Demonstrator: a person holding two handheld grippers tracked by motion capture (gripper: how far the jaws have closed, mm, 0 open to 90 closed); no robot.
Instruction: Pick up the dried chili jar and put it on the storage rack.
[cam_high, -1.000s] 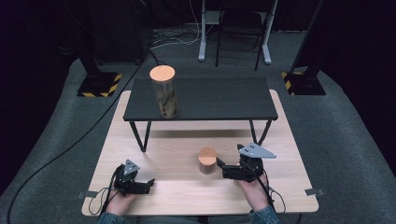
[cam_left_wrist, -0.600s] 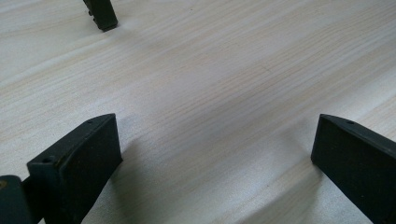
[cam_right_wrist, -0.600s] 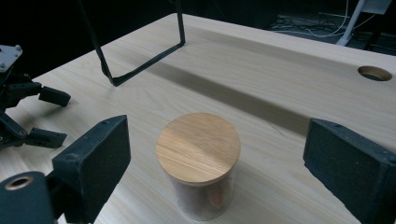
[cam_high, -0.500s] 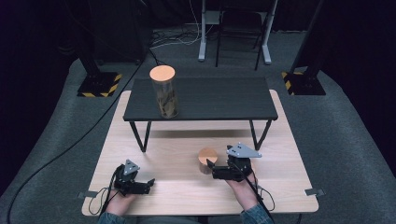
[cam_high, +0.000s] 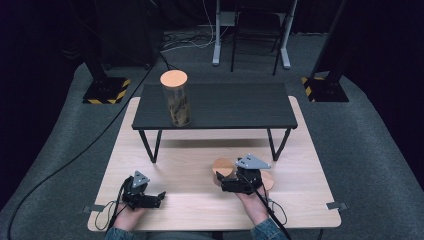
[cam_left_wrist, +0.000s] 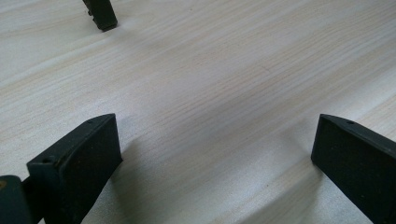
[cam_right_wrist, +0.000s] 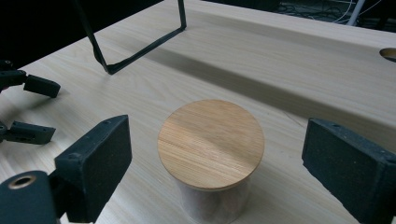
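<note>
Right gripper (cam_high: 224, 181) now nearer short jar (cam_right_wrist: 211, 154); gap on both sides.

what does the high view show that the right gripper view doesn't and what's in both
High view alone: the tall jar with a wooden lid on the black bench, the right gripper's grey plate, the person's hands, and the carpet with stands beyond the table.

Right gripper view alone: a close look at the short jar's wood-grain lid, with the right gripper jaws wide apart either side of it, not touching.

Both: the short jar, the pale wooden table, a bench leg, and the left gripper resting open at the table's near edge.
</note>
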